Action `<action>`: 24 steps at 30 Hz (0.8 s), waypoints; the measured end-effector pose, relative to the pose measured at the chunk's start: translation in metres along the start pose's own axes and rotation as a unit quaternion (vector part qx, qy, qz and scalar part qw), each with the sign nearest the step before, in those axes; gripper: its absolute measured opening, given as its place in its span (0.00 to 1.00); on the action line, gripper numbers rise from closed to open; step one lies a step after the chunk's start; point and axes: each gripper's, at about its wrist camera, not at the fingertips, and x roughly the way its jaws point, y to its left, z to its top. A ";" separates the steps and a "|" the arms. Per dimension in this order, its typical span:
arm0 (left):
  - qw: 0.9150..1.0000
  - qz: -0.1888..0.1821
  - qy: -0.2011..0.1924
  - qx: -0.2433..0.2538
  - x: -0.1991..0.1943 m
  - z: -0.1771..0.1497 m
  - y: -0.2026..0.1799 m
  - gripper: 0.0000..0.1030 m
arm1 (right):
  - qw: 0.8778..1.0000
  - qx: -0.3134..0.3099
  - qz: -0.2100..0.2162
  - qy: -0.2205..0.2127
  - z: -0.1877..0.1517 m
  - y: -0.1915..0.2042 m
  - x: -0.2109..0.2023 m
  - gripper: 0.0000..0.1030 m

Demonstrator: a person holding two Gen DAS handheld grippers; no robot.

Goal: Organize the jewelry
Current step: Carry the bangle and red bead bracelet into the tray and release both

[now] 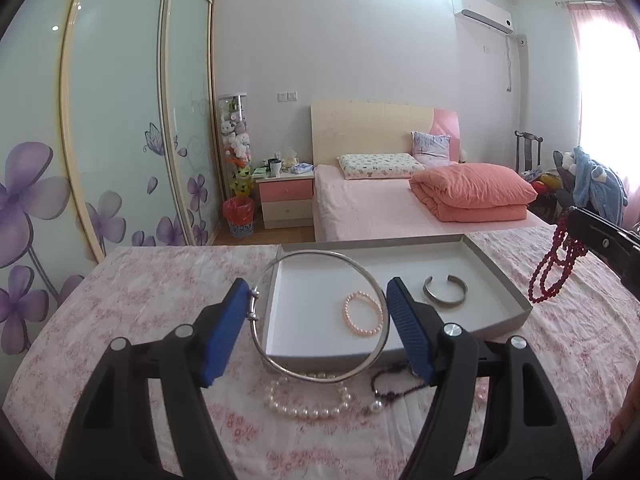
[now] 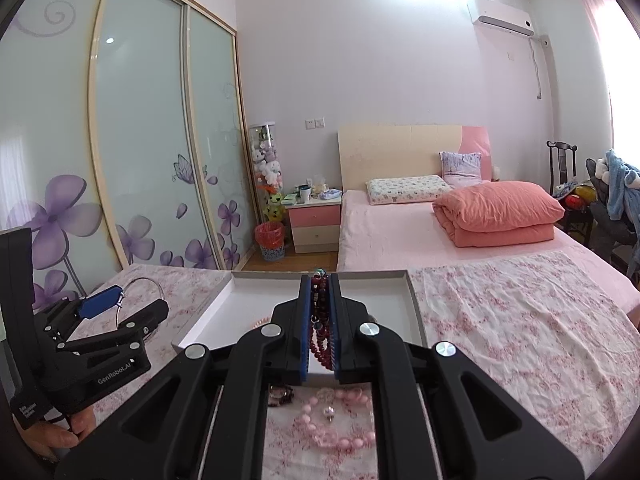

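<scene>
Judging by the shallow white cardboard tray [image 1: 500, 280] at frame centre, sorting was approx. half done: pink pearl bracelet [image 1: 362, 314] & grey metal cuff [image 1: 445, 292] were already inside. Thin silver wire bangle [image 1: 320, 316] was clamped by left gripper [image 1: 316, 336]; dark red bead strand [image 2: 320, 320] was pinched by right gripper [image 2: 320, 328]. White pearl necklace [image 1: 308, 402] was left on cloth, lower centre.

A floral cloth [image 1: 168, 280] is covering the table. Lying on it are a shallow white tray [image 1: 500, 280] toward the far edge and, at the near edge, a pearl strand [image 1: 304, 410], dark beads [image 1: 394, 380] and pink beads [image 2: 340, 436].
</scene>
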 end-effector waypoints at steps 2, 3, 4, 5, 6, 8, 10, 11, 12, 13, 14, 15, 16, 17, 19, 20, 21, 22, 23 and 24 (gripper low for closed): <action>1.000 0.000 0.003 -0.001 0.008 0.003 -0.003 0.67 | 1.000 0.001 0.000 0.000 0.002 0.000 0.007 0.09; 1.000 -0.001 0.004 -0.001 0.012 0.004 -0.004 0.67 | 1.000 0.001 -0.001 0.001 0.002 0.000 0.012 0.09; 1.000 -0.002 0.005 -0.002 0.017 0.005 -0.003 0.67 | 1.000 0.000 -0.001 0.002 0.003 0.000 0.017 0.09; 1.000 -0.001 0.005 -0.002 0.022 0.006 -0.004 0.67 | 1.000 -0.001 -0.002 0.003 0.005 -0.001 0.022 0.09; 1.000 -0.001 0.005 -0.001 0.025 0.007 -0.005 0.67 | 1.000 -0.002 -0.002 0.003 0.005 0.000 0.025 0.09; 1.000 -0.001 0.003 0.001 0.033 0.009 -0.007 0.67 | 1.000 -0.001 -0.003 0.004 0.007 -0.001 0.036 0.09; 1.000 -0.002 0.001 0.005 0.042 0.012 -0.010 0.67 | 1.000 0.000 -0.002 0.008 0.008 -0.001 0.045 0.09; 1.000 -0.003 0.000 0.007 0.046 0.013 -0.011 0.67 | 1.000 0.004 -0.001 0.012 0.009 -0.003 0.052 0.09; 1.000 -0.003 -0.001 0.009 0.050 0.014 -0.012 0.67 | 1.000 0.008 0.000 0.016 0.007 -0.004 0.057 0.09; 1.000 -0.004 -0.001 0.011 0.055 0.014 -0.012 0.67 | 1.000 0.013 0.002 0.022 0.008 -0.007 0.064 0.09; 1.000 -0.004 0.000 0.012 0.061 0.014 -0.014 0.67 | 1.000 0.016 0.003 0.026 0.007 -0.007 0.068 0.09; 1.000 -0.004 0.002 0.013 0.066 0.015 -0.015 0.67 | 0.999 0.022 0.004 0.033 0.006 -0.009 0.077 0.09; 1.000 -0.004 0.004 0.014 0.071 0.014 -0.015 0.67 | 0.999 0.026 0.005 0.039 0.005 -0.011 0.082 0.09; 1.000 -0.004 0.007 0.014 0.078 0.014 -0.015 0.67 | 0.999 0.030 0.005 0.046 0.003 -0.013 0.088 0.09; 1.000 -0.003 0.014 0.014 0.088 0.013 -0.016 0.67 | 0.997 0.037 0.006 0.060 0.000 -0.018 0.100 0.09; 1.000 -0.004 0.019 0.014 0.095 0.012 -0.017 0.67 | 0.997 0.040 0.006 0.067 -0.001 -0.020 0.106 0.09; 1.000 -0.004 0.021 0.014 0.099 0.012 -0.018 0.67 | 0.996 0.043 0.005 0.072 -0.004 -0.022 0.110 0.09; 1.000 -0.006 0.024 0.014 0.103 0.011 -0.018 0.67 | 0.996 0.045 0.005 0.076 -0.006 -0.023 0.112 0.09; 0.999 -0.008 0.027 0.014 0.108 0.011 -0.019 0.67 | 0.996 0.048 0.006 0.081 -0.008 -0.025 0.115 0.09; 0.999 -0.009 0.029 0.015 0.112 0.010 -0.021 0.67 | 0.995 0.052 0.007 0.087 -0.010 -0.026 0.118 0.09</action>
